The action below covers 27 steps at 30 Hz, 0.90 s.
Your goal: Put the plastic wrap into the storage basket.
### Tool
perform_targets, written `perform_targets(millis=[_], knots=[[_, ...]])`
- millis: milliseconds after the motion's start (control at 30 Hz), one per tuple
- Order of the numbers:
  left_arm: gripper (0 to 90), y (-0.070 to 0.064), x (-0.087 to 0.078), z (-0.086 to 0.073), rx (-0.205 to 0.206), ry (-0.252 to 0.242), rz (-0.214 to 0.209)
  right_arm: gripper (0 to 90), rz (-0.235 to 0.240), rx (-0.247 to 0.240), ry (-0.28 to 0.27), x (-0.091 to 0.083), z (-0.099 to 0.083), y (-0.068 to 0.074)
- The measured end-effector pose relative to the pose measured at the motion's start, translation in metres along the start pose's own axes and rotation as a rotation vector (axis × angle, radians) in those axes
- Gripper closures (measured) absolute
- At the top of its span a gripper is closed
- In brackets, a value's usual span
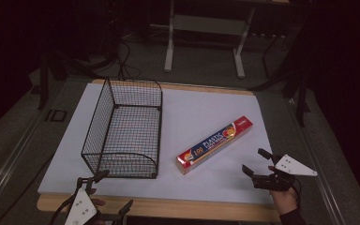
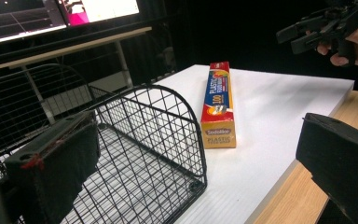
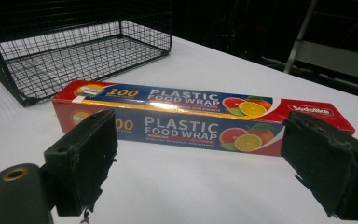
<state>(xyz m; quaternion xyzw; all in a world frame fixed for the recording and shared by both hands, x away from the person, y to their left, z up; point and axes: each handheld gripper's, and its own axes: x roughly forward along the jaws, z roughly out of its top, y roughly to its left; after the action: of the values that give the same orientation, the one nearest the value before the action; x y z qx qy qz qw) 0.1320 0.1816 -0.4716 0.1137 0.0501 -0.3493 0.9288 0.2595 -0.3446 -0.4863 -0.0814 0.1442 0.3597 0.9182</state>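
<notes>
Gaping wide and empty, right hand-held gripper (image 1: 256,164) near food wrap box (image 1: 214,144), bare board between.

Dim room; white-legged desk (image 1: 205,33) behind; grey floor (image 1: 201,70).

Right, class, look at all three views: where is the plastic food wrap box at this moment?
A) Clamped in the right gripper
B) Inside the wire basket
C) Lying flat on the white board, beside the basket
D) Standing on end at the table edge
C: the plastic food wrap box lies flat on the white board, apart from the wire basket; the right gripper is open, short of it.
</notes>
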Motion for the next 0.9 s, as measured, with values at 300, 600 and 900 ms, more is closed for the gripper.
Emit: perform_targets(millis=[300,600,900], knots=[[0.1,0.0,0.0,-0.001,-0.003,-0.004,-0.002,16.4,0.051,0.038,0.095,0.007,-0.002,0.0],[0.1,0.0,0.0,-0.001,-0.004,-0.001,-0.008,19.2,0.066,-0.043,0.106,0.008,0.001,0.004],[0.1,-0.001,-0.001,0.0,-0.004,-0.013,-0.024,11.3,0.124,0.042,0.224,0.014,0.007,0.005]])
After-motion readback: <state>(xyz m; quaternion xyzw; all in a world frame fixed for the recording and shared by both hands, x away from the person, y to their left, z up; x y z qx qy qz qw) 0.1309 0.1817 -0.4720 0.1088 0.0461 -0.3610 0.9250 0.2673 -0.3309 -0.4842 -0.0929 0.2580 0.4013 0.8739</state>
